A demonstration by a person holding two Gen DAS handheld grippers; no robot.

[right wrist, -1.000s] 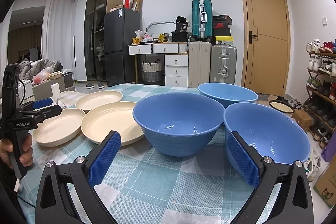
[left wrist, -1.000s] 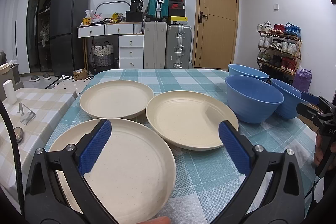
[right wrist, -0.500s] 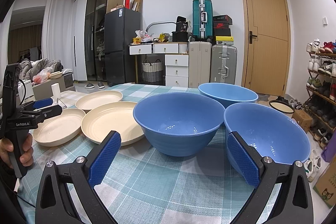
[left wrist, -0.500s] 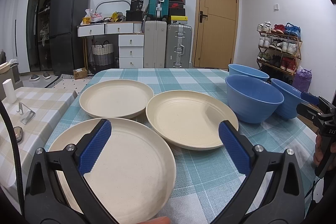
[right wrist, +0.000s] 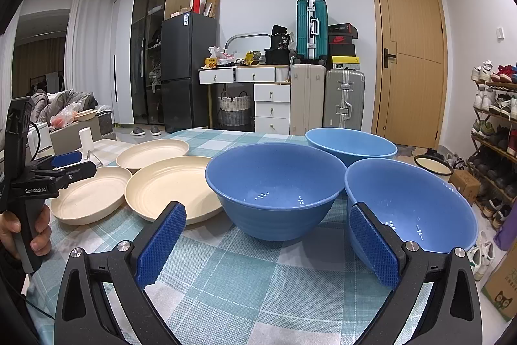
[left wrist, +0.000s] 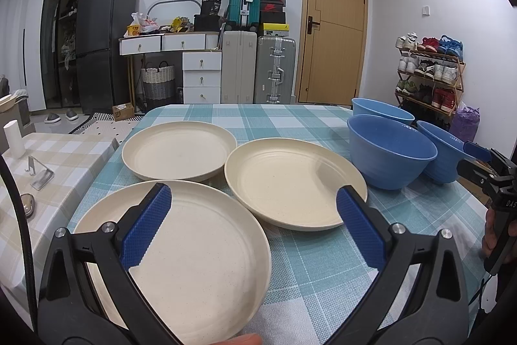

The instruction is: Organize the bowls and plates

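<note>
Plates (left wrist: pixel 181 257) fill our left wrist view — three cream ones on the checked table (left wrist: pixel 323 274), left gripper (left wrist: pixel 253 228) fingers spread above the nearest. Right wrist view: right gripper (right wrist: pixel 266 243) fingers spread — three blue bowls (right wrist: pixel 274 183) ahead.

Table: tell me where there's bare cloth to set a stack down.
Free: the far strip of tablecloth behind the far plate and the middle plate, and the near patch in front of the middle bowl, below the open right gripper. Crowded: the three plates almost touch and the three bowls cluster rim to rim.
</note>
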